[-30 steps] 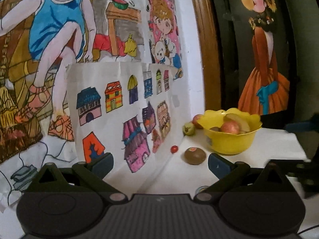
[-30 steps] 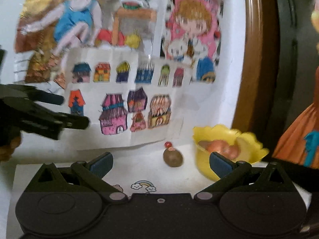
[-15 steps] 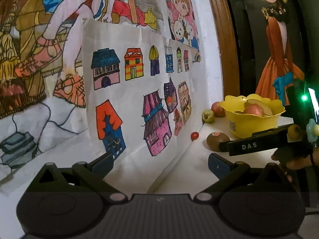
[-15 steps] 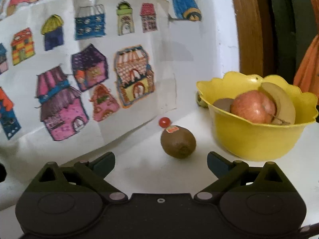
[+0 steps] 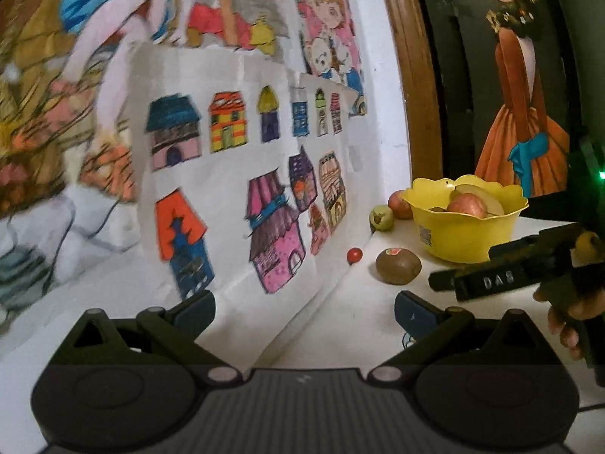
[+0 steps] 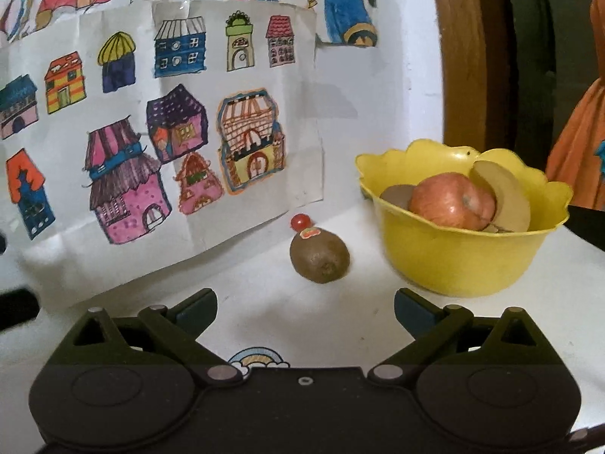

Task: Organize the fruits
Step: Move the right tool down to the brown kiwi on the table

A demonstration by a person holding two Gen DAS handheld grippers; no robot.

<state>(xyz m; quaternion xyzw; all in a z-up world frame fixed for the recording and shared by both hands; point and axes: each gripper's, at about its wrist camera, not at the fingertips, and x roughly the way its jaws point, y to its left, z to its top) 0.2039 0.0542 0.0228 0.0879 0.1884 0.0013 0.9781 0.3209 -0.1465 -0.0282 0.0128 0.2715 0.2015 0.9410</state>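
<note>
Right claw (image 6: 305,304): spread wide, nothing between its blue-tipped fingers (image 6: 196,308); it hangs low over the white desk (image 6: 529,325), aimed at the kiwi.
Left claw (image 5: 304,304): also spread wide and empty, its fingers (image 5: 414,308) pointing along the wall toward the fruit.
Right claw from the left wrist view: a dark body (image 5: 506,268) marked "DAS" reaches in from the right, held by a hand (image 5: 567,310), just short of the kiwi.
Kiwi (image 6: 319,255): brown, lying on the desk straight ahead of the right claw, apart from its fingers, with a small red sticker (image 6: 309,232) on its far end; it sits left of the bowl, not touching it.
Cherry tomato (image 6: 300,221): small, red, just behind the kiwi at the foot of the wall.
Yellow bowl (image 6: 453,261): scalloped rim, standing on the desk to the right of the kiwi; it holds a red apple (image 6: 452,200), a pale fruit slice (image 6: 503,196) leaning on the apple, and a brown fruit (image 6: 395,195) partly hidden at the left.
Behind the bowl: in the left wrist view a small green fruit (image 5: 381,217) and another red apple (image 5: 399,204) sit on the desk near the wall.
Rainbow sticker (image 6: 257,359): on the desk, close under the right claw.
Wall: a sheet of coloured house drawings (image 6: 159,128) leans against it, under larger colouring pages (image 5: 159,11).
Right edge: a wooden frame (image 5: 412,75) and a picture of a figure in an orange dress (image 5: 525,136).
</note>
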